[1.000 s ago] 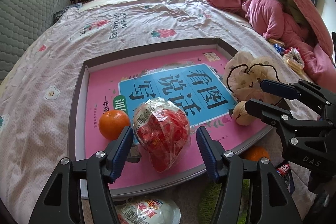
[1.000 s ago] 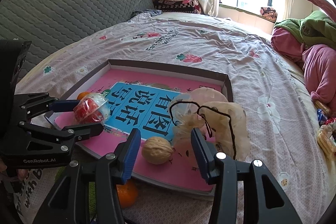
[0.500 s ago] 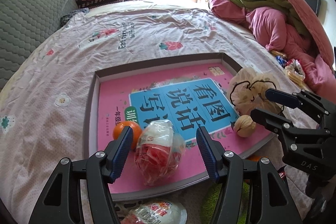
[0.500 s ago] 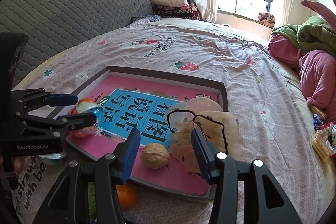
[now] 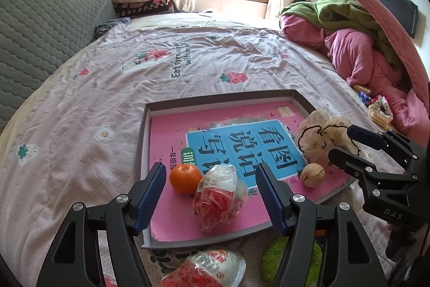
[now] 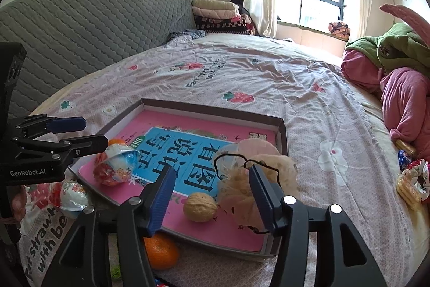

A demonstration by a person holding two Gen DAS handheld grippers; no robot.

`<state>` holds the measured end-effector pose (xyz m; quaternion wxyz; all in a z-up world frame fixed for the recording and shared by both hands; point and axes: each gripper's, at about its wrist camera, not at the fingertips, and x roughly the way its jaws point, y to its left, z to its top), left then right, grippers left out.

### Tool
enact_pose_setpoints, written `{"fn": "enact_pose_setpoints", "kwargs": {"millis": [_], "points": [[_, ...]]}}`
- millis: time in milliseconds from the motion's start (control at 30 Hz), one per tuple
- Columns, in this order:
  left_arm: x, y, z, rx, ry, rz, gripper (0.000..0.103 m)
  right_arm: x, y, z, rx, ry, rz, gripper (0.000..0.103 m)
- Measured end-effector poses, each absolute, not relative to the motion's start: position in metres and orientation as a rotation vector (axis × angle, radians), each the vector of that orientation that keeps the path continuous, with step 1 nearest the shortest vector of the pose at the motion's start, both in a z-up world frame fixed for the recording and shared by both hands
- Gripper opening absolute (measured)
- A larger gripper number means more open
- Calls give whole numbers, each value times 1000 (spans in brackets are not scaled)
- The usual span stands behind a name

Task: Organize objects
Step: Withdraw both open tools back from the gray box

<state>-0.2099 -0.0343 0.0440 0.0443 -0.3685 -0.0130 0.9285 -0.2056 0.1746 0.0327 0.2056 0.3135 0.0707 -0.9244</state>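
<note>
A shallow box tray (image 5: 142,144) with a pink and blue book cover inside lies on the bed. In it are an orange (image 5: 185,178), a clear snack packet with red contents (image 5: 219,197), a walnut (image 5: 312,174) and a mesh drawstring pouch (image 5: 319,139). My left gripper (image 5: 209,197) is open and empty, raised above and behind the packet. My right gripper (image 6: 211,197) is open and empty, just above the walnut (image 6: 200,207), with the pouch (image 6: 255,166) by its right finger. The tray (image 6: 209,109) and packet (image 6: 115,168) also show in the right wrist view.
A second snack packet (image 5: 209,269) and a green fuzzy thing (image 5: 276,257) lie in front of the tray. A second orange (image 6: 161,250) sits outside the tray's near edge. Pink and green bedding (image 5: 357,45) is piled at right, with snack wrappers (image 6: 408,179). A grey headboard (image 6: 80,26) is at left.
My left gripper has drawn back and up from the red snack packet, which now lies in the tray. My right gripper has risen slightly and stays over the walnut.
</note>
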Motion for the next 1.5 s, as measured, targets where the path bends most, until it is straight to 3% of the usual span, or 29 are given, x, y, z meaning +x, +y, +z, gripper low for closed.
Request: {"fn": "enact_pose_setpoints", "kwargs": {"millis": [200,567,900,1500], "points": [[-195,-34,54,-1085,-140,2850,72,-201,173,39,823,202,-2581,61],[-173,-14,56,-1049,-61,2886,73,-194,169,42,808,248,-2582,67],[-160,-11,52,-1074,-122,2865,76,-186,174,52,770,210,-2593,72],[-131,-4,66,-1052,-107,2923,77,-167,178,72,700,170,-2588,73]]}}
